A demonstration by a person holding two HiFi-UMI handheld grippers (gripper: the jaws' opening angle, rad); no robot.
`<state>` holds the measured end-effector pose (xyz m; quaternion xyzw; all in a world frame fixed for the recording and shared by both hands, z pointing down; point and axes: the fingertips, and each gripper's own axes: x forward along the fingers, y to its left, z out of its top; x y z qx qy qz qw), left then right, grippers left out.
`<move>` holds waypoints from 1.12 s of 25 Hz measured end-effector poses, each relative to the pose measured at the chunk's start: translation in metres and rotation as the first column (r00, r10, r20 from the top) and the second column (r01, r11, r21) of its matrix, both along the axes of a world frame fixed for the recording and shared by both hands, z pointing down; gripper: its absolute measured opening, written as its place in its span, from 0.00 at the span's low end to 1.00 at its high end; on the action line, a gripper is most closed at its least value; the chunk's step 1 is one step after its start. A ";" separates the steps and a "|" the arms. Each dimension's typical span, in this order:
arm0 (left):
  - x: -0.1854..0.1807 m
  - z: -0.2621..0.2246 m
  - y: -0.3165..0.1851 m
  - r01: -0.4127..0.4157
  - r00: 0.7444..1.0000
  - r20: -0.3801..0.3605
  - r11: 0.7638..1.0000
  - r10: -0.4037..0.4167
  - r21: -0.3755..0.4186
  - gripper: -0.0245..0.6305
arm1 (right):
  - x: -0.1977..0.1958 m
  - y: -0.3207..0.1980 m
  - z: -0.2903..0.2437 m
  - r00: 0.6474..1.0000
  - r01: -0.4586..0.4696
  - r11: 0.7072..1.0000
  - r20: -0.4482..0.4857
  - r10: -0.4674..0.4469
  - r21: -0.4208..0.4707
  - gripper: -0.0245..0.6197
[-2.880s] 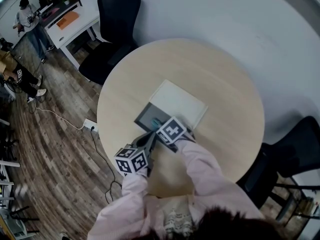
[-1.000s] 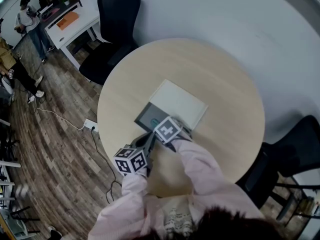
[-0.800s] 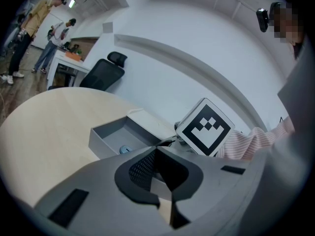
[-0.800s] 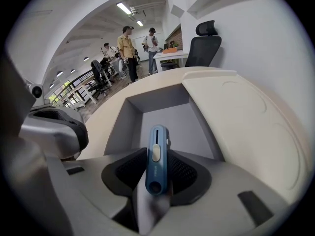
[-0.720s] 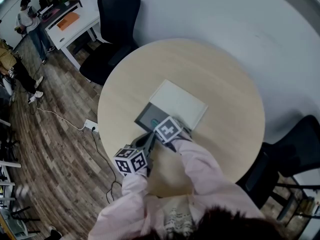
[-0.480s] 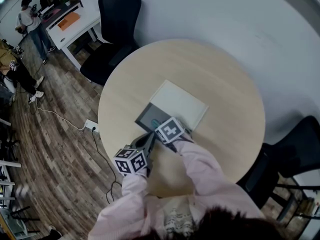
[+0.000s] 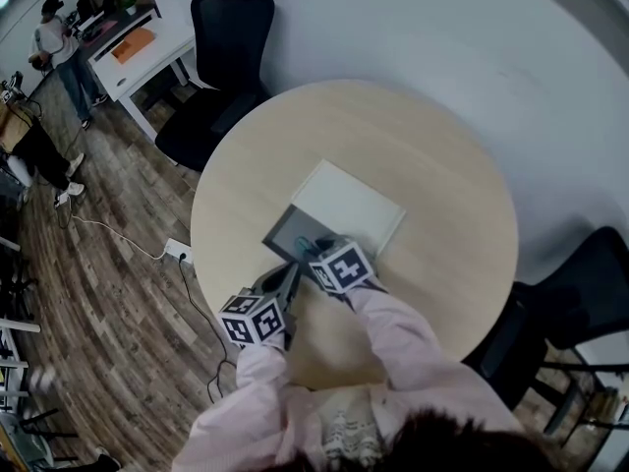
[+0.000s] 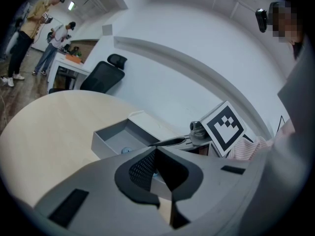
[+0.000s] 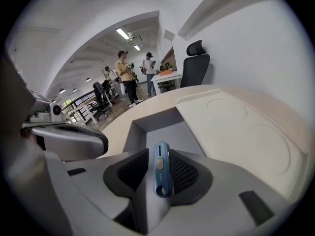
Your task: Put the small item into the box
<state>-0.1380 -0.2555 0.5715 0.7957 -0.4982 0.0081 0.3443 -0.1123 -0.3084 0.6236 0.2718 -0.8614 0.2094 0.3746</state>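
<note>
My right gripper (image 9: 161, 156) is clamped on the blue item (image 9: 161, 175), and the open box (image 9: 165, 132) lies just ahead and below. My left gripper (image 8: 156, 152) sits beside it, closed on nothing. I judge this the placing step: ease forward over the box floor, lower, then release.

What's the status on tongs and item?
Right tongs shut on blue item, at near edge of open box. Left tongs shut, empty. Path into box unobstructed.

the right claw (image 7: 319, 251) covers the near end of the box (image 7: 287, 229).
</note>
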 end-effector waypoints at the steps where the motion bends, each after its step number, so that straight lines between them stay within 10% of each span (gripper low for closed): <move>1: 0.000 -0.001 0.000 -0.001 1.000 0.001 1.000 0.001 0.001 0.05 | -0.001 0.001 -0.002 1.000 0.001 1.000 0.011 -0.001 0.000 0.23; 28: 0.016 -0.039 0.013 -0.051 0.997 0.068 0.991 0.043 0.127 0.05 | 0.016 0.035 -0.091 0.922 -0.080 0.988 0.385 0.024 0.130 0.04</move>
